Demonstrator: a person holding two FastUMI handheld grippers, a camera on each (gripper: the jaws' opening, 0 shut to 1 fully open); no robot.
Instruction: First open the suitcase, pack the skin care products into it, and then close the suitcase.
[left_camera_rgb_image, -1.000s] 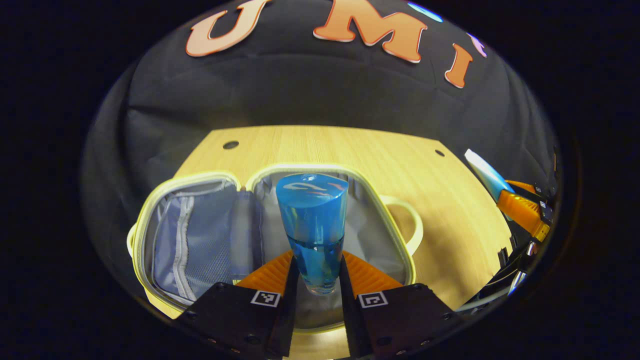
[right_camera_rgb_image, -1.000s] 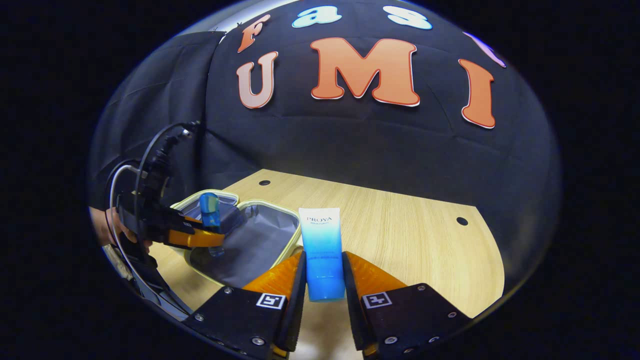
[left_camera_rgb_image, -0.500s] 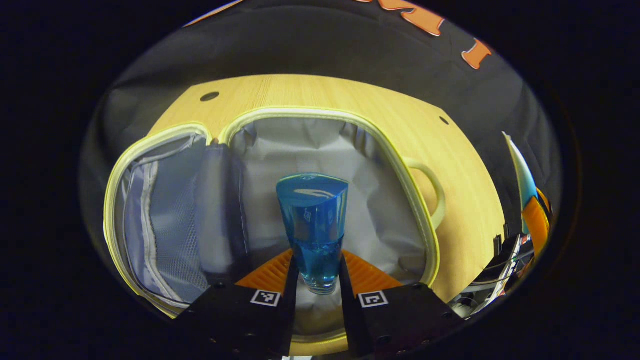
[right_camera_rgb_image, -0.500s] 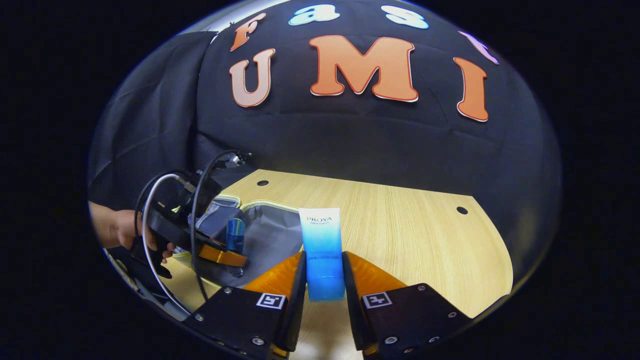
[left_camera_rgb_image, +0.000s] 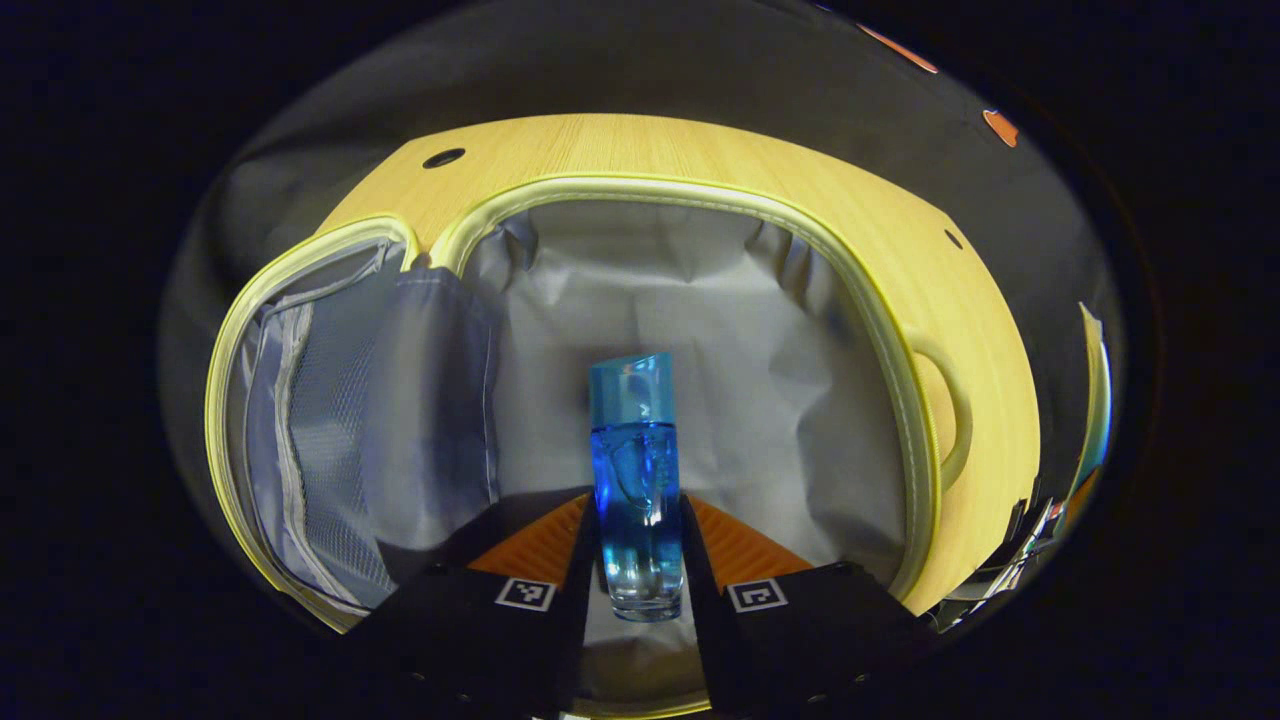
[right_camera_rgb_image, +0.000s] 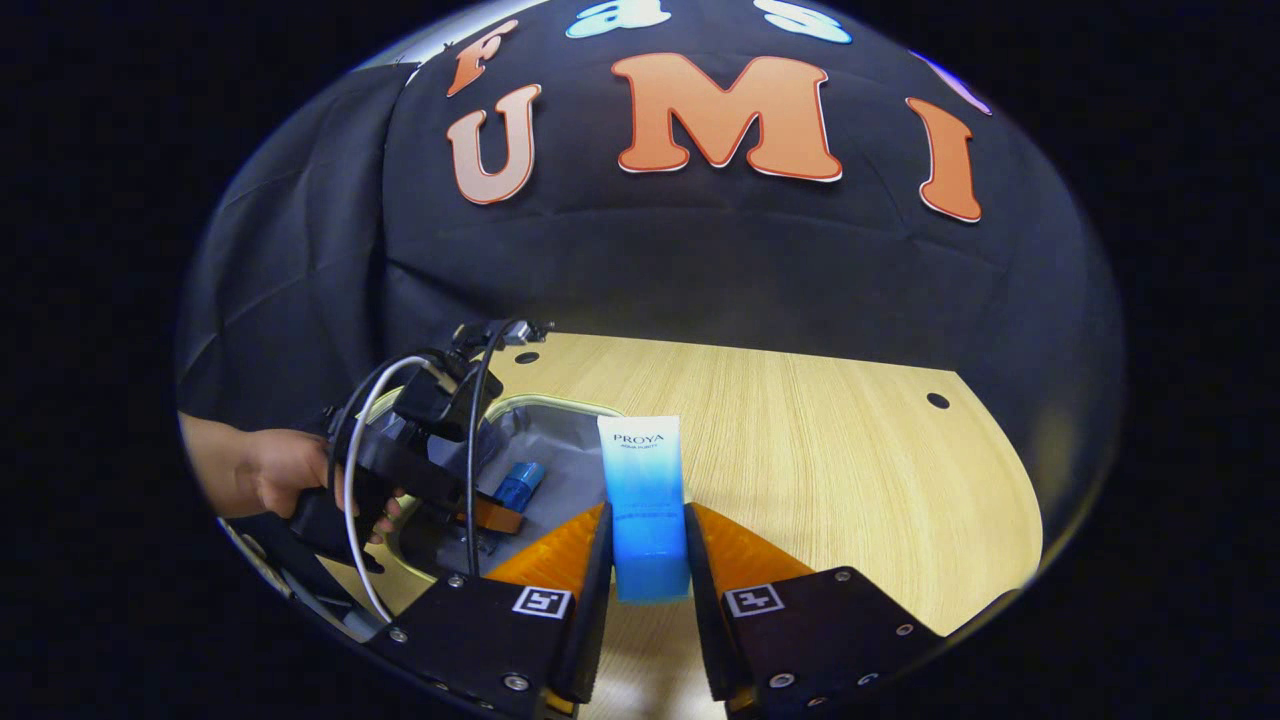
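Left gripper view: the left gripper (left_camera_rgb_image: 640, 545) has both fingers closed on a blue bottle (left_camera_rgb_image: 634, 470). The bottle stands between the two fingers, its clear glass base lowest in the frame and level with the finger mounts, its blue cap end pointing away from the camera. Each finger presses a side of the lower body; the cap and upper half project beyond the fingertips. The bottle is held over the open suitcase (left_camera_rgb_image: 905, 390), inside the outline of its pale yellow rim and above the grey lining (left_camera_rgb_image: 700, 300) of the main half. Whether the bottle touches the lining cannot be told. The other half of the suitcase, with a mesh pocket (left_camera_rgb_image: 320, 420), lies open flat to the left. A loop handle (left_camera_rgb_image: 950, 410) projects from the right rim. The suitcase rests on a wooden table (left_camera_rgb_image: 700, 150).

Right gripper view: the right gripper (right_camera_rgb_image: 648, 545) has its fingers pinching a blue-and-white tube (right_camera_rgb_image: 645, 490). The tube stands upright between the fingers, its flat white end uppermost and its blue lower part gripped on both sides. It is held above the table (right_camera_rgb_image: 850, 450), just to the right of the suitcase (right_camera_rgb_image: 560, 410) and outside its rim. Farther left, a hand (right_camera_rgb_image: 270, 470) holds the left gripper (right_camera_rgb_image: 495, 510), tilted down into the suitcase, with the blue bottle (right_camera_rgb_image: 520, 483) lying slanted low inside it.
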